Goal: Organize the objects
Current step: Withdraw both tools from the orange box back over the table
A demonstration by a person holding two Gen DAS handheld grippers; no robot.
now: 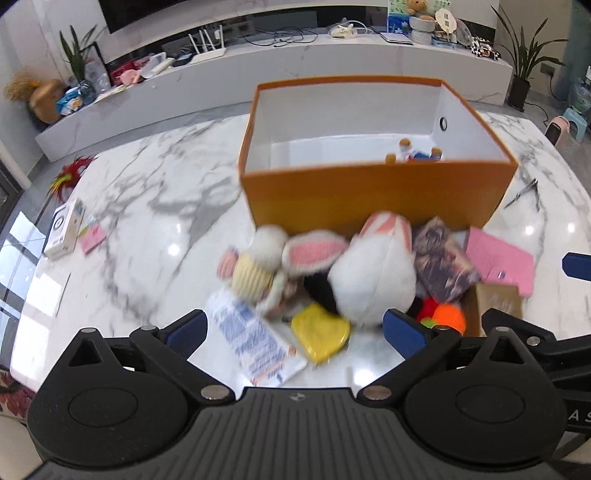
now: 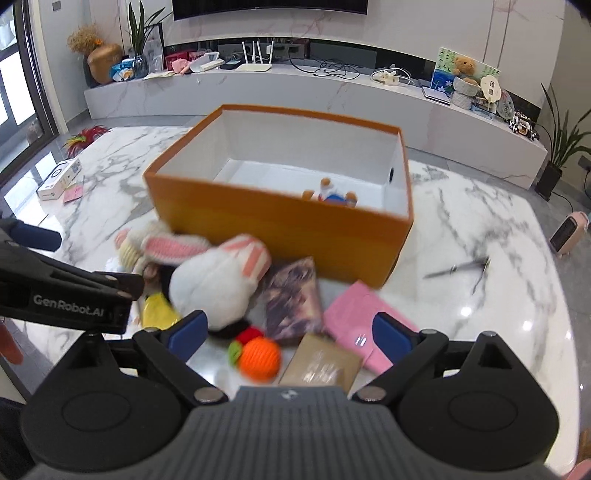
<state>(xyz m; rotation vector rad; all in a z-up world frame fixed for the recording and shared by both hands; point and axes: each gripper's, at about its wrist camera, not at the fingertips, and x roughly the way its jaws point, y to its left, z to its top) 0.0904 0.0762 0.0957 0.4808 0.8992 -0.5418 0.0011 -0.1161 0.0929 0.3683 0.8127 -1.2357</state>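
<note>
I note both grippers, left (image 1: 295,332) and right (image 2: 290,330), jaws released, above toys beside the orange box (image 1: 376,192) on the bench (image 1: 147,221).

We are in a home living room. A large dark television screen (image 2: 269,5) hangs on a marble-look wall above a long, low white media console (image 2: 295,92). On the console we see a white Wi-Fi router (image 2: 255,64) with upright antennas, tangled cables, a teddy bear (image 2: 464,67), and household clutter. Potted plants (image 2: 557,147) stand at the console's ends, and a gold vase of dried stems (image 2: 101,61) sits at its left end. A glossy marble table (image 1: 147,221) fills the foreground, and a small pink space heater (image 2: 569,232) stands on the grey tiled floor.
</note>
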